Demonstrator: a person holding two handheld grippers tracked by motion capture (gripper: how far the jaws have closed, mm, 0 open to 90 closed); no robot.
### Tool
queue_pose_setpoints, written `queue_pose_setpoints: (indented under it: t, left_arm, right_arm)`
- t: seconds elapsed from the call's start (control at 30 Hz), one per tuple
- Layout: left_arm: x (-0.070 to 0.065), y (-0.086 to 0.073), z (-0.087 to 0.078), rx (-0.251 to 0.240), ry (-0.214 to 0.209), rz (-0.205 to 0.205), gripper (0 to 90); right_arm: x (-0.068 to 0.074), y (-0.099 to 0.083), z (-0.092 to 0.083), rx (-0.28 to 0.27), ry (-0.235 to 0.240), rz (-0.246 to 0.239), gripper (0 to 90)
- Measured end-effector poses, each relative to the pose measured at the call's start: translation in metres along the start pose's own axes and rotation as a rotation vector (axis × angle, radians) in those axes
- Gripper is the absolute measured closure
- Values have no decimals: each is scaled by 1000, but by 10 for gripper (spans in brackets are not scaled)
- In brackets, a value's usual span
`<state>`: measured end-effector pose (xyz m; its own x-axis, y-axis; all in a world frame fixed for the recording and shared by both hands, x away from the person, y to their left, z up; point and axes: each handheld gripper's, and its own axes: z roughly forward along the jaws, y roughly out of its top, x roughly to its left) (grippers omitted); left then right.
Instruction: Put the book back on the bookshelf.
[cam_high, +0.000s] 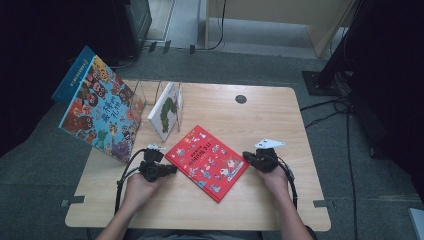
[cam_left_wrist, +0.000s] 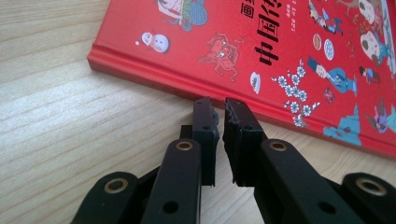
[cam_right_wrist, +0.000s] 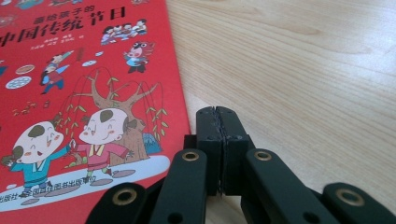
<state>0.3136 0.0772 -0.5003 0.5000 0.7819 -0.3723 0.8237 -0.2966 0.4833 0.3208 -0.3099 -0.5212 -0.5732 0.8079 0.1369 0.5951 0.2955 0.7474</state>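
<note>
Red picture book (cam_high: 207, 163) flat on the wooden table (cam_high: 270, 120), cover up, a gripper at each side

Long axis runs diagonally, from far-left corner to near-right corner. Left gripper (cam_high: 172, 169) sits at the spine edge, jaws narrowed to a slit with nothing between them. Right gripper (cam_high: 246, 157) sits just beside the opposite edge, jaws fully together and empty

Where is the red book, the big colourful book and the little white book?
red book (cam_high: 207, 161), high view, middle of its cover.
big colourful book (cam_high: 100, 112), high view, middle of its tilted cover.
white book with a green picture (cam_high: 165, 111), high view, on its front cover.
</note>
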Motion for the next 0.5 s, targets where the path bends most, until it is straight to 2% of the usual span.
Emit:
queue_pose_setpoints:
  t: [0.2,0.5]
  left_arm:
    - [-1,4,3,1,-6,2,835]
    - [-2,12,8,11,-13,7,830]
  right_arm:
    - [8,-3,-3,10,19,-5,900]
    - [30,-8,-4,15,32,-19,900]
